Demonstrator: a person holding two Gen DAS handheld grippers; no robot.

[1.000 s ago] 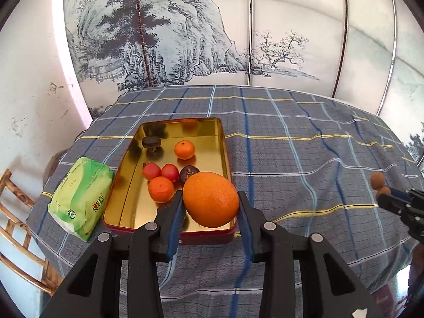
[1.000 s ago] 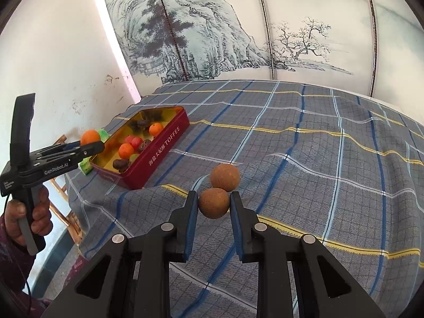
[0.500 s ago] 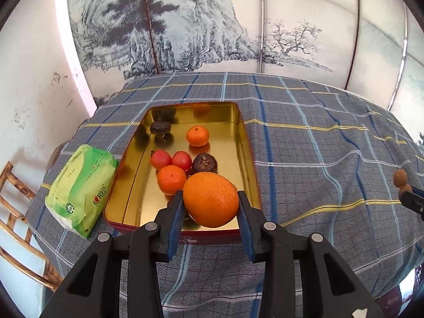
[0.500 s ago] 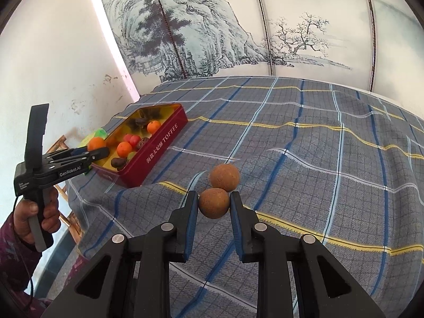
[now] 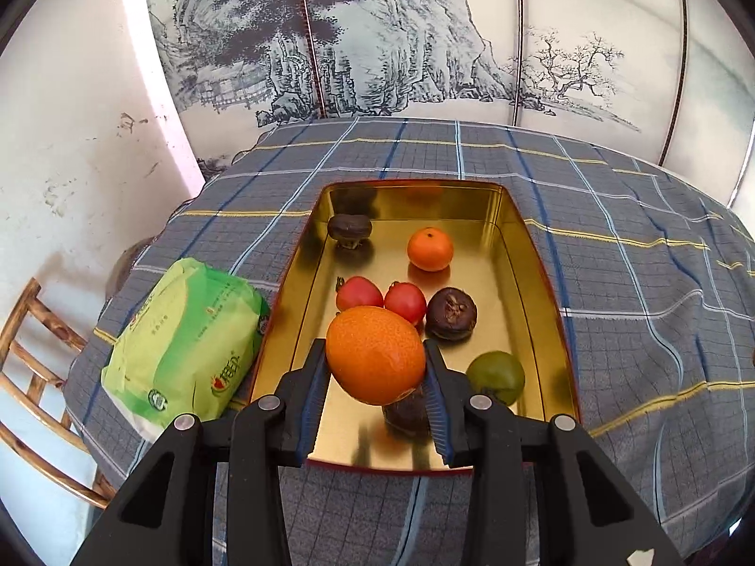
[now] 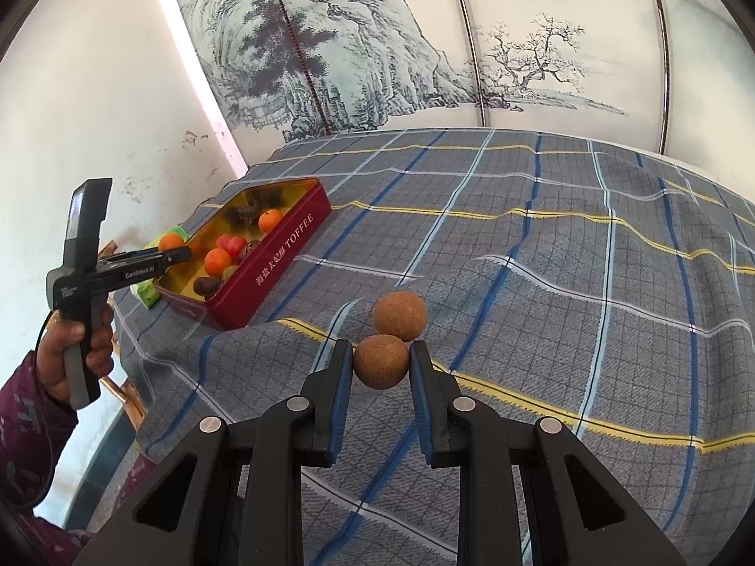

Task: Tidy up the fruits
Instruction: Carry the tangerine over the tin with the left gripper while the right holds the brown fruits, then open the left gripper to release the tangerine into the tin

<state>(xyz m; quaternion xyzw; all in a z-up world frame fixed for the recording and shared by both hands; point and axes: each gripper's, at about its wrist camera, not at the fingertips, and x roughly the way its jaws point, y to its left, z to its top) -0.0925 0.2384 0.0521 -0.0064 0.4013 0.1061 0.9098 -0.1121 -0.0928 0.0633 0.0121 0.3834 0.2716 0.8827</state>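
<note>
left tool [image 5: 377,372]: we have it clamped on the orange [image 5: 375,353], held above the near end of the tin [image 5: 542,259].
right tool [image 6: 381,363]: clamped on a brown fruit [image 6: 380,361] resting on the tabletop [image 6: 566,283]; a second brown fruit [image 6: 399,315] sits just beyond.
risk: if dropped from here, we think the orange could knock the dark fruit [image 5: 408,412] under it.
pose: both tools pitch downward, the hand [image 6: 75,353] gripping the left handle.

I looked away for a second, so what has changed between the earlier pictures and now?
The left gripper, clamped on the large orange, has moved forward and down over the red tin with the gold inside, so the fruit now hangs above its near end. No grip changed. The right gripper stays still, shut on the near brown round fruit; the second brown fruit has not moved.
</note>
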